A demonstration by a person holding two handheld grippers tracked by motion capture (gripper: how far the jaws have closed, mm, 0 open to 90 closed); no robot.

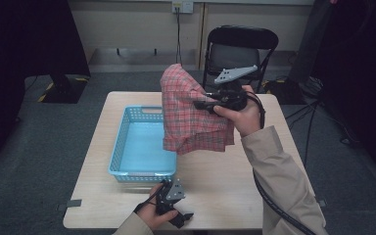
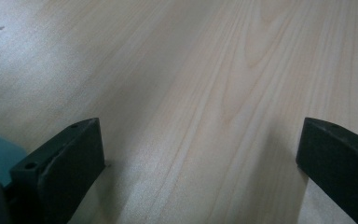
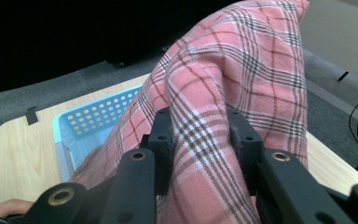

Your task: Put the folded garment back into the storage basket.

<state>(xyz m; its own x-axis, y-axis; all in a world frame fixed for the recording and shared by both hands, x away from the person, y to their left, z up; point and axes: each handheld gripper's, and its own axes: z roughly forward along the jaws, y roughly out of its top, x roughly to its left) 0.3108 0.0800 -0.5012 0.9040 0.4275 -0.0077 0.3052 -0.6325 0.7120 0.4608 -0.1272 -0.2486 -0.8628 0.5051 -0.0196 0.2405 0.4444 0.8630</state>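
A folded pink plaid cloth [image 1: 188, 115] hangs in the air over the right side of a light blue plastic basket [image 1: 122, 147]. My right gripper [image 1: 206, 104] is shut on the cloth's right side and holds it above the table. In the right gripper view the two black jaws squeeze a thick fold of the cloth [image 3: 223, 93] between their pads, with the basket [image 3: 81, 121] behind and below. My left gripper [image 1: 183, 219] rests near the table's front edge, just in front of the basket. Its jaws stand wide apart over bare wood in the left gripper view [image 2: 200, 154].
The light wooden table [image 1: 225, 181] has bare room to the right of the basket and in front of it. A black folding chair [image 1: 242, 46] stands behind the table. Cables lie on the grey floor at the right.
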